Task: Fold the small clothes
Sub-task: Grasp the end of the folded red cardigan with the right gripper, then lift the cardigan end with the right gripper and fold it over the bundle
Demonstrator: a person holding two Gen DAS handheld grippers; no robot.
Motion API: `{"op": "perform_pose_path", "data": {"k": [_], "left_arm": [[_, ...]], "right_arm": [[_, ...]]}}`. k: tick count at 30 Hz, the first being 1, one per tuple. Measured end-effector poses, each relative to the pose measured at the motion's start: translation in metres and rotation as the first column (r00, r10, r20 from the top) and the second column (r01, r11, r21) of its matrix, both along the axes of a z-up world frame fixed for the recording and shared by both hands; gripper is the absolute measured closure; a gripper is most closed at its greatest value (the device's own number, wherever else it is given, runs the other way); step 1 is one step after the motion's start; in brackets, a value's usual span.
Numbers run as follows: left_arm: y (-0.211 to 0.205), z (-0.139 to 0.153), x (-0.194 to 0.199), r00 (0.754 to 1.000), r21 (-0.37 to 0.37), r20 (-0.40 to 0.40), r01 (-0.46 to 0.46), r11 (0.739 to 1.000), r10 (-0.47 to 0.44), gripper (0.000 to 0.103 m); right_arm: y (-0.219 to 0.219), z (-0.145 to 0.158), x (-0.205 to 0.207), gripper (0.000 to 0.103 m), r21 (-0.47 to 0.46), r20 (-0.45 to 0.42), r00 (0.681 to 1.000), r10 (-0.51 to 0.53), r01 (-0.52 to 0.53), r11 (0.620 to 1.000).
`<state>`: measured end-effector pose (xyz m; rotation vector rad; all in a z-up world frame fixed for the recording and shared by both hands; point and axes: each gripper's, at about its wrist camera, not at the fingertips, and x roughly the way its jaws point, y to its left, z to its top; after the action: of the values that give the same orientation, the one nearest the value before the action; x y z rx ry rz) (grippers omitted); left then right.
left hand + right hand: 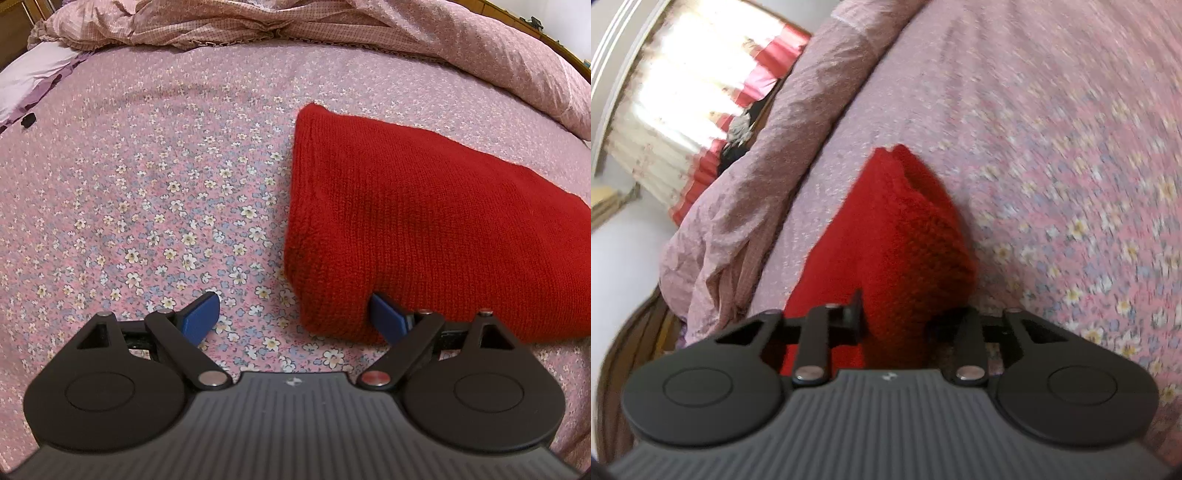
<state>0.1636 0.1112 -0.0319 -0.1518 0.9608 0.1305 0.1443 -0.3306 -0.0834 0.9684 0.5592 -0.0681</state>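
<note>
A red knitted garment (424,229) lies folded on the floral pink bedsheet (166,177), right of centre in the left wrist view. My left gripper (295,314) is open at its near left corner; the right blue finger (388,319) touches the garment's edge and the left finger (201,314) rests over the bare sheet. In the right wrist view the same red garment (894,236) stands bunched between the jaws of my right gripper (895,321), which is shut on it. This view is blurred by motion.
A crumpled pink quilt (332,26) lies along the far side of the bed and shows at the left in the right wrist view (746,177). A purple cloth (33,77) lies at the far left. A bright curtained window (701,85) is beyond the bed.
</note>
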Motion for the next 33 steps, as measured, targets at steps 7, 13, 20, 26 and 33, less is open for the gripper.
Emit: {"op": "perform_pose_path", "data": {"k": [7,13,20,26,33], "left_arm": [[-0.001,0.008,-0.006,1.0,0.012,0.021,0.002,1.0,-0.002,0.012],[0.006,0.017,-0.013,0.999,0.015,0.047,-0.004,1.0,0.003,0.012],[0.019,0.025,-0.018,0.998,0.028,0.065,-0.023,0.999,0.021,0.012],[0.033,0.029,-0.021,0.996,0.037,0.075,-0.045,0.998,0.042,0.012],[0.051,0.029,-0.024,0.995,0.039,0.08,-0.068,0.997,0.065,0.012]], "right_arm": [[0.015,0.037,0.0,0.076,-0.174,0.064,0.995,0.08,-0.068,0.982],[0.037,0.071,0.003,0.077,-0.34,0.125,0.976,0.176,-0.124,0.932],[0.061,0.102,0.008,0.078,-0.449,0.182,0.943,0.277,-0.171,0.877],[0.089,0.126,0.014,0.079,-0.502,0.223,0.907,0.358,-0.208,0.839],[0.133,0.14,0.024,0.079,-0.536,0.242,0.862,0.446,-0.265,0.802]]}}
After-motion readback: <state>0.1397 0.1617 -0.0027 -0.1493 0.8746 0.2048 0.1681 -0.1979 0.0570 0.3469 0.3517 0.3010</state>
